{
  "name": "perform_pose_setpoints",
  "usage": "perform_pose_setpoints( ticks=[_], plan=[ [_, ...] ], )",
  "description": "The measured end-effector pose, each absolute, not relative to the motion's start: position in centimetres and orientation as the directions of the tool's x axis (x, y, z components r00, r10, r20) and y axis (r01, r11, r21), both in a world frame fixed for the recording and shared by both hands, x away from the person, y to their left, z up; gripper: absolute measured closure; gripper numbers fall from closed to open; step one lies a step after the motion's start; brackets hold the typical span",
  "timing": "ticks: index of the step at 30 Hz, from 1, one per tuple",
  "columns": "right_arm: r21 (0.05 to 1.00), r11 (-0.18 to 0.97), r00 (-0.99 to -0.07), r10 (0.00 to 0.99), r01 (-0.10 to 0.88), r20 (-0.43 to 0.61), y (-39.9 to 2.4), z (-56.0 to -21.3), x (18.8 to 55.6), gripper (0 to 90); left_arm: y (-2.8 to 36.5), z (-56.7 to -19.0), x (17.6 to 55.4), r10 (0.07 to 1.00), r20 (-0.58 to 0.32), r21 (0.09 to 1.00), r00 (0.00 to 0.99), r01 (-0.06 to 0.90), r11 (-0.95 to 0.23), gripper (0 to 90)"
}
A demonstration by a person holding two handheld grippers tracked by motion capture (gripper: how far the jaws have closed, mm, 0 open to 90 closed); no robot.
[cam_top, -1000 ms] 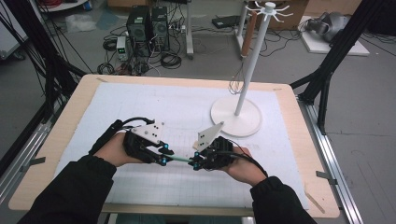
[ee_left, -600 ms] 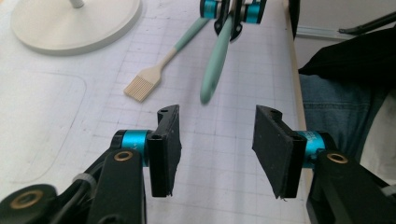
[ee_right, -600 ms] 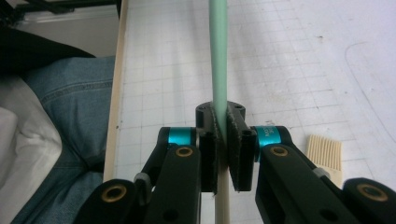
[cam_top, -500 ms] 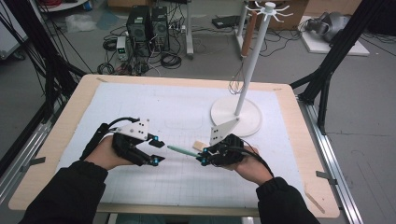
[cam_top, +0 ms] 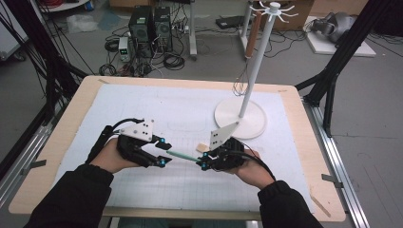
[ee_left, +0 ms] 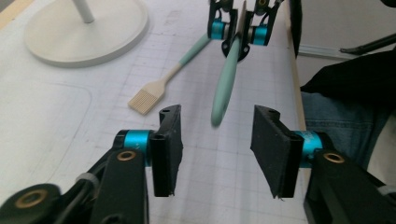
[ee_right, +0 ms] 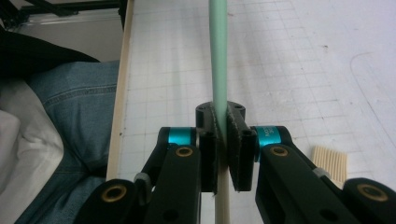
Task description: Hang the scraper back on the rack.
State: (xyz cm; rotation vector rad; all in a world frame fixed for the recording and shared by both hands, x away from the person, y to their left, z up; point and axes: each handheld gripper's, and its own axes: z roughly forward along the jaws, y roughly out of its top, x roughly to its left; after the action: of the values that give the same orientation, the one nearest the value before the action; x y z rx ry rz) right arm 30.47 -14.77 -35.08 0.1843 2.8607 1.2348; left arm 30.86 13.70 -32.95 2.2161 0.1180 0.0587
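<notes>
Right claw point(cam_top: 205, 161) clamps the mint-handled brush point(cam_top: 183, 156); left claw point(cam_top: 163, 152) stands open, just closing slightly, empty

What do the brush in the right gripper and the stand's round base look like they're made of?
Brush: mint handle looks like matte silicone or plastic, smooth and evenly coloured; the tan bristle head looks like wood or bamboo.
Stand base: white, smooth, probably painted metal or plastic.

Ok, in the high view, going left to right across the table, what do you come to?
Left gripper, jaws apart and just been closing a little, nothing between them → mint-handled brush → right gripper, clamped on the brush → white stand, farther back.
</notes>
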Motion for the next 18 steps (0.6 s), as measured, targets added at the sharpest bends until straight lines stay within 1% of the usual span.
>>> perform_pose_setpoints(
  ticks=[2, 4, 6, 9, 11, 18],
  plan=[
    [0.729, 0.678, -0.994, 0.108, 0.093, 0.027, -14.5, -35.1, 30.3, 84.4, 13.3, -33.0, 30.9, 0.091, -0.002, 0.791, 0.996, 0.057, -0.609, 59.5],
    [0.728, 0.681, -0.995, 0.100, 0.083, 0.019, -14.3, -35.1, 30.2, 84.4, 12.9, -33.1, 30.9, 0.077, -0.003, 0.785, 0.997, 0.050, -0.618, 62.1],
    [0.726, 0.684, -0.996, 0.087, 0.072, 0.017, -14.1, -35.2, 30.2, 84.4, 12.7, -33.1, 31.0, 0.068, 0.001, 0.782, 0.998, 0.042, -0.621, 67.2],
    [0.717, 0.693, -0.996, 0.093, 0.073, 0.011, -14.0, -35.2, 30.1, 84.4, 12.5, -33.1, 30.8, 0.029, 0.007, 0.778, 1.000, 0.013, -0.628, 79.5],
    [0.710, 0.701, -0.996, 0.086, 0.062, 0.002, -14.0, -35.2, 30.0, 84.3, 12.4, -33.0, 30.8, 0.005, 0.007, 0.773, 1.000, -0.002, -0.634, 81.1],
    [0.673, 0.738, -0.997, 0.074, 0.049, -0.009, -13.5, -35.3, 29.7, 83.8, 12.1, -33.0, 30.5, -0.007, 0.006, 0.765, 1.000, -0.009, -0.644, 82.2]
  ],
)
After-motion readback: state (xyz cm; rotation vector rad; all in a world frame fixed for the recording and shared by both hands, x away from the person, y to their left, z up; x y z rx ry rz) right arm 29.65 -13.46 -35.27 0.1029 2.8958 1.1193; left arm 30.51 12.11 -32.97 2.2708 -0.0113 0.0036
